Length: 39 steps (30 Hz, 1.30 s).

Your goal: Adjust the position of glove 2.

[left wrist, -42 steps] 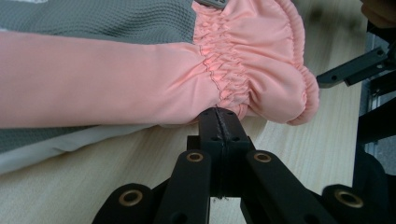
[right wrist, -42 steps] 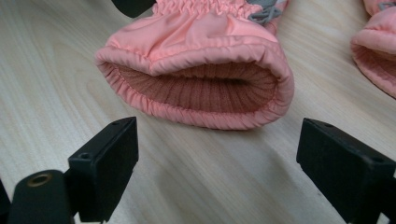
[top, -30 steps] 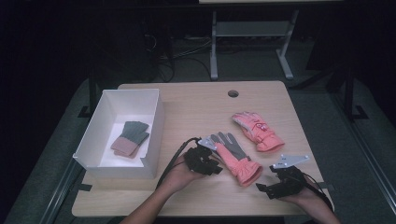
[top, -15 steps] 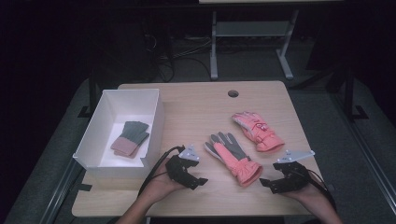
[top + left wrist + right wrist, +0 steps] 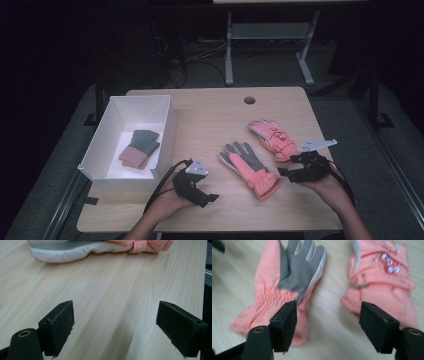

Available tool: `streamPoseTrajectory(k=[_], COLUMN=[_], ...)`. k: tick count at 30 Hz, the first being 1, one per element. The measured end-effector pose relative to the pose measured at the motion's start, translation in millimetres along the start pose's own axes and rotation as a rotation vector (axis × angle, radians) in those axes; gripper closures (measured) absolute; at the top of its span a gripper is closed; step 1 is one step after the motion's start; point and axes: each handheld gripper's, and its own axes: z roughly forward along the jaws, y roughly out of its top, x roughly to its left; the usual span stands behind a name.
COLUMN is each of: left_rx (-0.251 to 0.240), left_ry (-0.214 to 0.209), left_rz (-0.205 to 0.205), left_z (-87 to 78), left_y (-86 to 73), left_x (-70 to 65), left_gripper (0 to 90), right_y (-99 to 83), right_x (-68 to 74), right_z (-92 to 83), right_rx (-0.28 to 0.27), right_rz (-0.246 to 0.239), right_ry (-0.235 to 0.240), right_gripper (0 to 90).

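— Where are the gloves?

— Both flat on the table [image 5: 210, 112]. The palm-up glove [image 5: 248, 167] lies between the two hands, the other glove [image 5: 272, 140] just behind it, apart from it.

— And the left hand-held gripper [image 5: 209, 199]?

— Near the front edge, jaws just spread wide, nothing between them, clear of the glove.

— The right hand-held gripper [image 5: 286, 174]?

— Beside the gloves' cuffs, jaws parted though they have been narrowing, gripping nothing.

— The box [image 5: 167, 131]?

— At the left, with a small green-and-pink glove [image 5: 140, 147] inside.
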Motion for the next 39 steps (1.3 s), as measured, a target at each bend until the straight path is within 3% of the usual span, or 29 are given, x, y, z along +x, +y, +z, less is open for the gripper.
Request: streamPoseTrajectory(k=[3, 8, 16, 19, 22, 27, 31, 39], left_rx=[0.017, -0.018, -0.004, -0.012, -0.008, -0.012, -0.012, -0.006], left_ry=[0.003, 0.011, 0.007, 0.004, 0.003, 0.006, 0.011, 0.015], left_rz=[0.017, -0.004, 0.016, -0.001, 0.011, -0.009, -0.010, -0.008], left_z=[-1.5, -2.8, -0.1, 1.7, 1.8, 3.7, 2.9, 3.0], left_y=[-3.1, -2.6, -3.0, -3.7, -3.2, -3.8, -4.6, -4.3], left_x=[1.7, 3.1, 6.8, 7.2, 9.0, 10.5, 12.0, 11.9], left_gripper=[14.3, 14.3, 14.3, 14.3, 14.4, 14.4, 14.4, 14.5], right_y=[11.4, 27.7, 49.3, 53.6, 55.8, 60.0, 54.9, 50.6], right_x=[-6.2, -16.0, -36.7, -44.9, -53.4, -67.0, -76.6, -75.6], right_z=[5.6, 14.7, 32.3, 39.9, 47.9, 58.8, 71.0, 88.7], right_rx=[-0.006, -0.021, -0.043, -0.052, -0.042, -0.023, 0.031, 0.099], right_rz=[0.007, 0.007, 0.039, 0.059, 0.061, 0.061, 0.064, 0.022], right_ry=[-0.004, -0.013, -0.022, -0.015, -0.021, -0.038, -0.024, -0.044], right_gripper=[34.0, 39.2, 47.8, 50.0, 52.9, 55.3, 55.8, 63.7])
